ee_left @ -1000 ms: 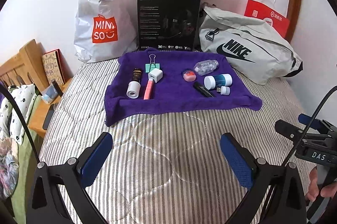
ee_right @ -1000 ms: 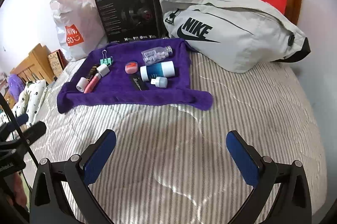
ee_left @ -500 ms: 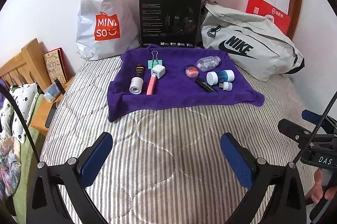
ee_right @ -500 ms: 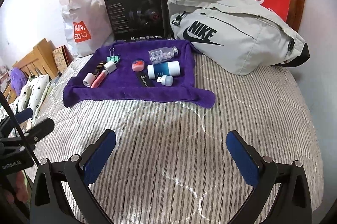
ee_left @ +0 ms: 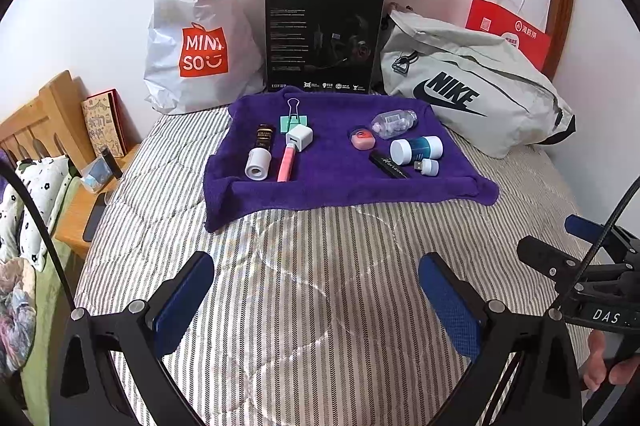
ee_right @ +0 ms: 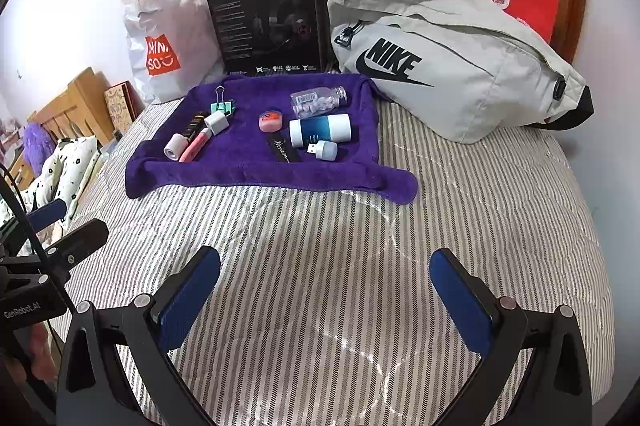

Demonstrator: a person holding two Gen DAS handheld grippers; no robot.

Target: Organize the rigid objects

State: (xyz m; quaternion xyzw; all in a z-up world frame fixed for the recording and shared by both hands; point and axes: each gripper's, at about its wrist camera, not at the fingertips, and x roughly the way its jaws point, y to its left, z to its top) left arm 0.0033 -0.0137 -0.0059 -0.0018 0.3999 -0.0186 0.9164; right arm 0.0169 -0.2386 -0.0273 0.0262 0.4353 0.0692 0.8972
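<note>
- The left claw point(ee_left: 316, 294) is hovering over the striped bedspread point(ee_left: 320, 306) with its blue pads spread wide, gripping nothing.
- The right claw point(ee_right: 326, 290) is hanging over the same bedspread, likewise spread wide and gripping nothing; a broad strip of bare quilt is lying between both claws and the purple towel point(ee_left: 332, 181).
- The towel is sitting toward the far side of the bed, its near edge rolled up into a low ridge and its near-right corner trailing onto the quilt.
- On the towel's left part, a white cylinder point(ee_left: 257, 164), a pink tube point(ee_left: 287, 161), a white charger cube point(ee_left: 299, 137), a dark tube point(ee_left: 264, 137) and a green binder clip point(ee_left: 294, 119) are lying close together.
- On its right part, a clear pill bottle point(ee_left: 394, 118), a pink round case point(ee_left: 363, 138), a blue-and-white bottle point(ee_left: 416, 149), a black stick point(ee_left: 389, 165) and a small white USB plug point(ee_left: 427, 166) are clustering.
- A grey Nike bag point(ee_right: 448, 65) is crowding the towel's far-right edge; a black box point(ee_left: 322, 37) and a white Miniso bag point(ee_left: 196, 37) are standing along its far edge against the wall.
</note>
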